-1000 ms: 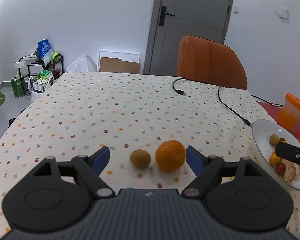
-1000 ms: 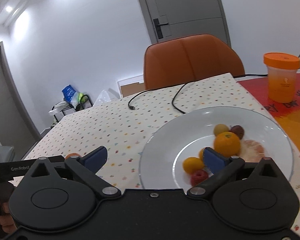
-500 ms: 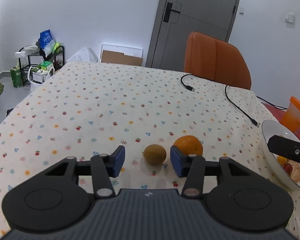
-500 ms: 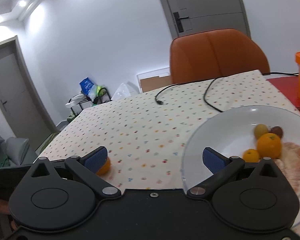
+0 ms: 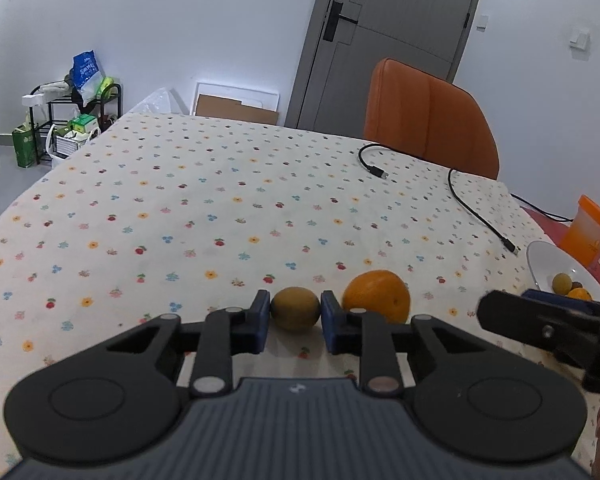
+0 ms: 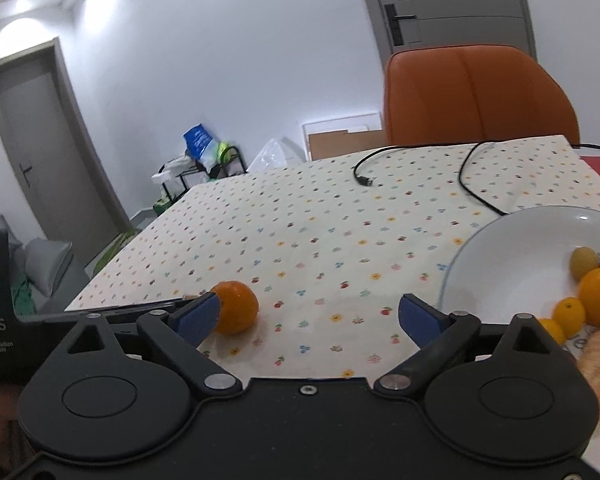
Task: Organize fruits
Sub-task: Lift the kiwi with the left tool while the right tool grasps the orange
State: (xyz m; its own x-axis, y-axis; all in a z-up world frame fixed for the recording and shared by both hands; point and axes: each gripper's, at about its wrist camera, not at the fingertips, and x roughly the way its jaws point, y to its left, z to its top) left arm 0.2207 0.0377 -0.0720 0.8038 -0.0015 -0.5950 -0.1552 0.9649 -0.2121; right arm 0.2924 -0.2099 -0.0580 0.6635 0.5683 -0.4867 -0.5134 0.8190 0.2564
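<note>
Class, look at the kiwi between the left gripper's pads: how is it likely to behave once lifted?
The kiwi looks oval and smooth-sided, so it may pivot or slip between the left gripper pads. It is small, so probably light. If released on the tablecloth, it would likely roll.

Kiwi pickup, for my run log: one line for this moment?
left gripper: shut on kiwi | right gripper: open, holding nothing | orange: on table

A brown kiwi (image 5: 295, 309) lies on the cloth just left of a round orange (image 5: 377, 295), while a white plate (image 6: 512, 248) at the right holds several small fruits.
</note>
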